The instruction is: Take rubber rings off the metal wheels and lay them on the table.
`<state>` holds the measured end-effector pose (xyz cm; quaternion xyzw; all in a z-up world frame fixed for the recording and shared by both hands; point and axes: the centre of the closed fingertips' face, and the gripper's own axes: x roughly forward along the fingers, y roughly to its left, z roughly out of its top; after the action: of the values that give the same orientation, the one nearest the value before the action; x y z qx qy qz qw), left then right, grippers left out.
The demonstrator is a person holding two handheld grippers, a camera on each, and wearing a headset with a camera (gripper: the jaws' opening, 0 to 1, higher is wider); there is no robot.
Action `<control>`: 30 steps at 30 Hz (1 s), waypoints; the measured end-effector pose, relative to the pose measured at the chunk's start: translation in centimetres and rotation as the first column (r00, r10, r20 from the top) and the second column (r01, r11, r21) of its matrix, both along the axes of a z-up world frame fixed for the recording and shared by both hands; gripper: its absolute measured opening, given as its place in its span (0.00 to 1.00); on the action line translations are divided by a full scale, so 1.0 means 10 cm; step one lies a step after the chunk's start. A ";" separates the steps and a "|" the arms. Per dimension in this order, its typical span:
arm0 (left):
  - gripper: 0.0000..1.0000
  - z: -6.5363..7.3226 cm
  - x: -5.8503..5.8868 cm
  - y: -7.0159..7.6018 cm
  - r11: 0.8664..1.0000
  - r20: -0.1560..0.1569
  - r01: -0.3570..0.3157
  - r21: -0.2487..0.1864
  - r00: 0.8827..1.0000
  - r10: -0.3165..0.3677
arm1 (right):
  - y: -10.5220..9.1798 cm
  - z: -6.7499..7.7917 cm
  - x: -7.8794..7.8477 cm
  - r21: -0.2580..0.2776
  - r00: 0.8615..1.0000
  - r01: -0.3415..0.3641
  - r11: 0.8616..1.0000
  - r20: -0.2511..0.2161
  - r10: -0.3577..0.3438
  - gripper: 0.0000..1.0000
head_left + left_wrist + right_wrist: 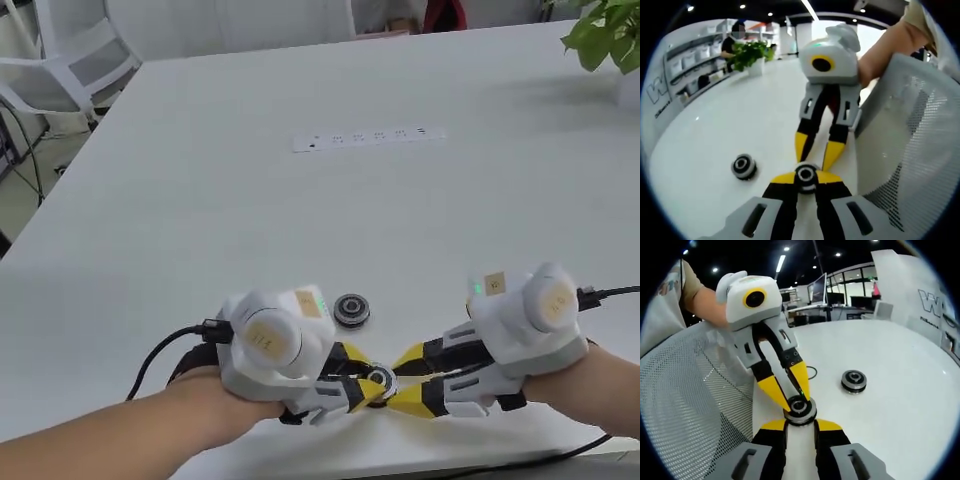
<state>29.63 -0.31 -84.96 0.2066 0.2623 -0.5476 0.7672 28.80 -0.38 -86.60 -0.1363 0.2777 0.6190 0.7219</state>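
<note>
A small metal wheel [380, 379] with a dark rubber ring is held just above the white table [300, 220], near its front edge. My left gripper [362, 388] comes at it from the left and is shut on it. From the opposite side my right gripper [400, 385] also pinches it; I cannot tell whether it holds the ring alone. In the left gripper view the wheel [806, 175] sits between my own yellow tips, with the right gripper [816, 152] above it. A second ringed wheel [351, 309] lies flat on the table just behind.
A white power strip [368, 138] lies mid-table. A green plant [605, 35] stands at the far right corner and a white chair [80, 60] at the far left. Black cables [160, 355] trail from both grippers. A mesh chair back [910, 130] is close behind my hands.
</note>
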 end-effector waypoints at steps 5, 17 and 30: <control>0.13 0.00 0.00 0.00 1.000 0.000 -0.002 -0.003 1.000 0.002 | -0.01 0.00 0.00 0.000 1.000 0.003 1.000 -0.002 -0.003 0.16; 0.13 0.00 0.00 0.00 1.000 0.003 -0.006 -0.005 1.000 0.006 | -0.06 -0.01 -0.01 -0.002 0.999 0.025 1.000 -0.028 -0.025 0.05; 0.13 0.00 -0.01 0.00 1.000 0.021 -0.007 0.007 1.000 0.007 | -0.08 -0.01 -0.01 0.001 0.994 0.068 0.998 -0.084 -0.068 0.00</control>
<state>29.57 -0.31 -85.00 0.2142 0.2570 -0.5418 0.7710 28.72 -1.19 -86.67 -0.0990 0.3111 0.5998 0.7305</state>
